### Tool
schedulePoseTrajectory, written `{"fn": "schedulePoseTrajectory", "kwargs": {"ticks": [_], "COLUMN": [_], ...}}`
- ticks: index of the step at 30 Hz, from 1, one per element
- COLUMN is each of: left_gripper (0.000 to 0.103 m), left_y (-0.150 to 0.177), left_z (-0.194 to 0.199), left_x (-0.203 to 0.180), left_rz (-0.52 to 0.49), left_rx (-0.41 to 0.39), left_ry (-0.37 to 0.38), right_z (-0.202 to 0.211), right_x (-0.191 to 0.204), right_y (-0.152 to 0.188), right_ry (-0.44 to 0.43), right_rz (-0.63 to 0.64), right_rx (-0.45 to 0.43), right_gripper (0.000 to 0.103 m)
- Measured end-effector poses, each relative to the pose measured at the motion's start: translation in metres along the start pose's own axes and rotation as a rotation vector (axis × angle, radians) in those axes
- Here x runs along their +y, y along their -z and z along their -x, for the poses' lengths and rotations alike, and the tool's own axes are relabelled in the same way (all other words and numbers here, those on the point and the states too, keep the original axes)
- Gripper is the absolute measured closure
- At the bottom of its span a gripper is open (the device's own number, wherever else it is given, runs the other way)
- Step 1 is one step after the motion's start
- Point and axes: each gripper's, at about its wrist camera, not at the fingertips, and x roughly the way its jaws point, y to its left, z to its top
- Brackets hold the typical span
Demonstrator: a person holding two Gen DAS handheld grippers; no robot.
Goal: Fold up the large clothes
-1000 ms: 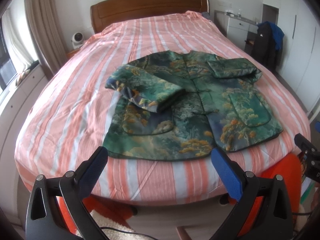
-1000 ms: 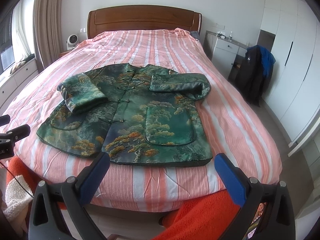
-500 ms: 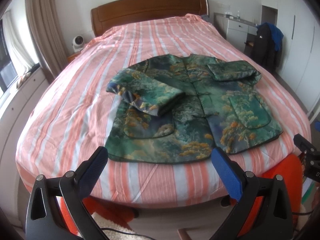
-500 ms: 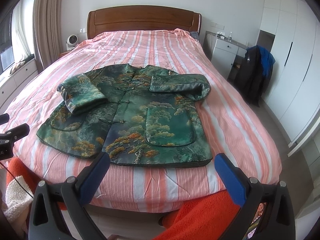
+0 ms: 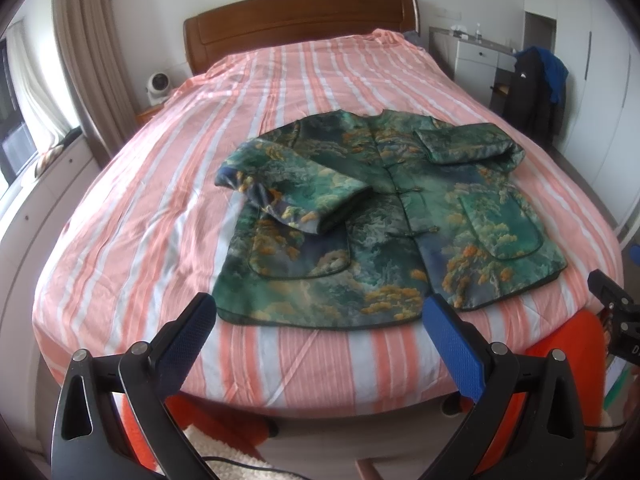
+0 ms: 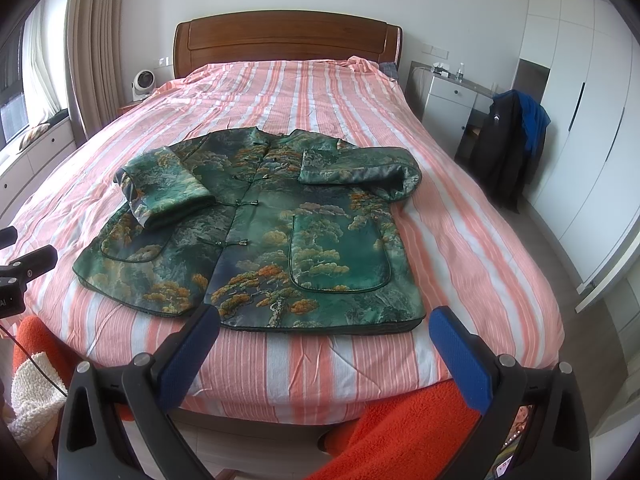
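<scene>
Slightly nearer now, the green jacket [image 5: 384, 220] fills more of my left view; it lies flat near the foot of the bed [image 5: 168, 184], both sleeves folded in. I judge the hem fold comes next. Left tongs [image 5: 320, 330] and right tongs [image 6: 324, 340] are both apart, empty, before the hem. Wide free bedspread surrounds it.

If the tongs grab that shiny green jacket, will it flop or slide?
The green jacket would probably flop, since its sleeves already lie folded over its front. Its rounded folds look padded, so perhaps thick to pinch. The sheen hints it may slip on the striped bedspread.
</scene>
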Motion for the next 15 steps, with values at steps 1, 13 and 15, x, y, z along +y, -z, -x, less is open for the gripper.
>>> {"fn": "schedulePoseTrajectory", "kwargs": {"ticks": [1, 13, 15], "left_gripper": [0.000, 0.000, 0.000], "left_y": [0.0000, 0.0002, -0.0004], "left_z": [0.0004, 0.0000, -0.0001], "left_x": [0.0003, 0.0018, 0.0035], "left_rz": [0.000, 0.000, -0.001], "left_rx": [0.000, -0.001, 0.000], "left_ry": [0.000, -0.001, -0.005], "right_z": [-0.0002, 0.0013, 0.0012], "right_x": [-0.0001, -0.0010, -0.0012], "right_y": [0.0000, 0.0000, 0.0004], "right_ry": [0.000, 0.001, 0.001], "right_rz": [0.001, -0.003, -0.006], "right_rx": [0.000, -0.006, -0.008], "right_gripper": [0.000, 0.000, 0.000]}}
